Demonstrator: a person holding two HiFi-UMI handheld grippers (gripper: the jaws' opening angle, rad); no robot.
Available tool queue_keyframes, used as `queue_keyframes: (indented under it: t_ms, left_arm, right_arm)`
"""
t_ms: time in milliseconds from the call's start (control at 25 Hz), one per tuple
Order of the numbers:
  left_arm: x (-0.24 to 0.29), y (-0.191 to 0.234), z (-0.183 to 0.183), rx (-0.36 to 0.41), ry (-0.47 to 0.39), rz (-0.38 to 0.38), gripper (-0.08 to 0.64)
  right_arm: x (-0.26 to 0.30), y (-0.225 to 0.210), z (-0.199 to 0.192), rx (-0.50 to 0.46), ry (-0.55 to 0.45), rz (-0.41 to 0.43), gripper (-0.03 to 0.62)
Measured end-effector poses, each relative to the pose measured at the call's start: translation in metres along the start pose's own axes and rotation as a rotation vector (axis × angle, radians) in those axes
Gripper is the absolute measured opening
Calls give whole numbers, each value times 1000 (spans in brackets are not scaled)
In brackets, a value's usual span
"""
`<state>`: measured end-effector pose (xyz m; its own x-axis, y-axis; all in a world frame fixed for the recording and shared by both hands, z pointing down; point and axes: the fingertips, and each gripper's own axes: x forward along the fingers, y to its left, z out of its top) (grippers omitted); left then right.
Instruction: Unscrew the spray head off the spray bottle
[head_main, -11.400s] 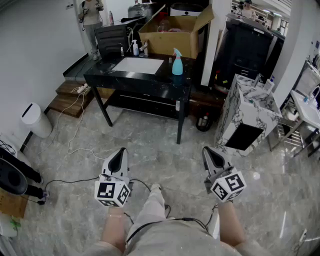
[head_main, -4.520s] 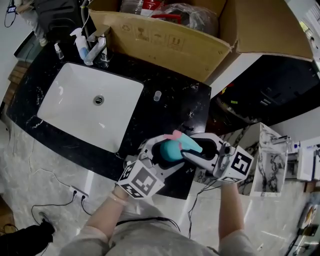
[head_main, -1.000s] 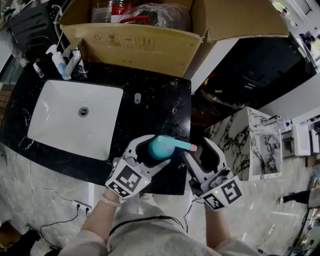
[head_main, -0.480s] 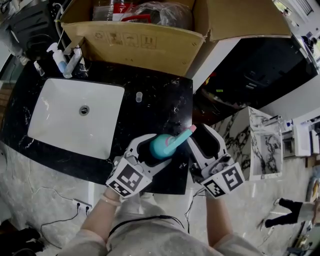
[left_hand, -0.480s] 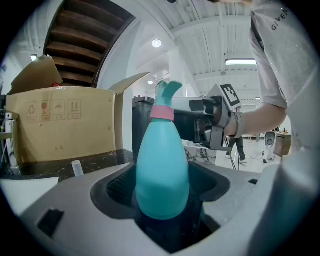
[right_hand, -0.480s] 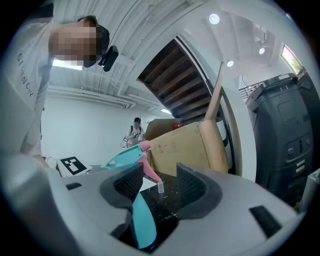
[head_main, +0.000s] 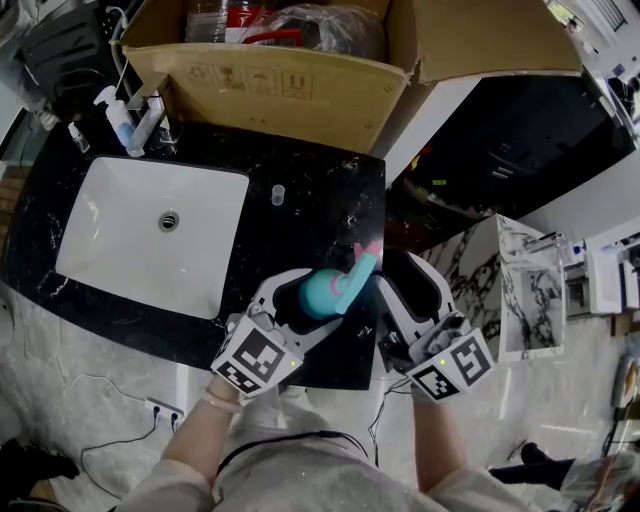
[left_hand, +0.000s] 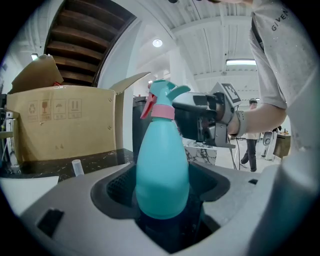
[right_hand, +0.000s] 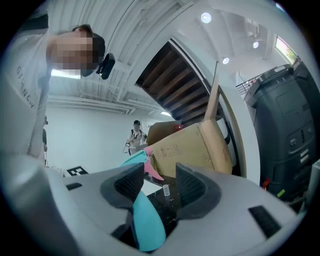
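Holding the blue-green spray bottle (head_main: 322, 293) tight round its fat middle, the left gripper (head_main: 305, 310) has it upright at the near corner of the black counter (head_main: 320, 215), beside the white sink (head_main: 130, 240). The right gripper (head_main: 385, 272) is by the spray head (head_main: 352, 275). Its jaws have just been closing with the bottle between them, but they do not squeeze it.

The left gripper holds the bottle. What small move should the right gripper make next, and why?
Probably slide the right gripper sideways until the spray head sits between its jaws. They have just been closing, yet they stand apart, with the head mostly behind one jaw, not gripped. The left gripper clamps the spray bottle upright.
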<state>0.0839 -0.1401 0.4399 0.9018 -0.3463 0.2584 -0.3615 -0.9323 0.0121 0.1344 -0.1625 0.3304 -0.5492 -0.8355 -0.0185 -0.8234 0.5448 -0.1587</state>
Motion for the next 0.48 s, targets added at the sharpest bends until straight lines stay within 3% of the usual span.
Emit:
queue_keyframes:
  t_ms: [280, 480]
  left_arm:
    - [-1, 1, 0, -5, 1, 6, 334]
    - [0, 1, 0, -7, 2, 12, 334]
  right_arm:
    - [-4, 43, 6, 115, -9, 65, 252]
    - [14, 65, -11, 45, 88, 77, 267]
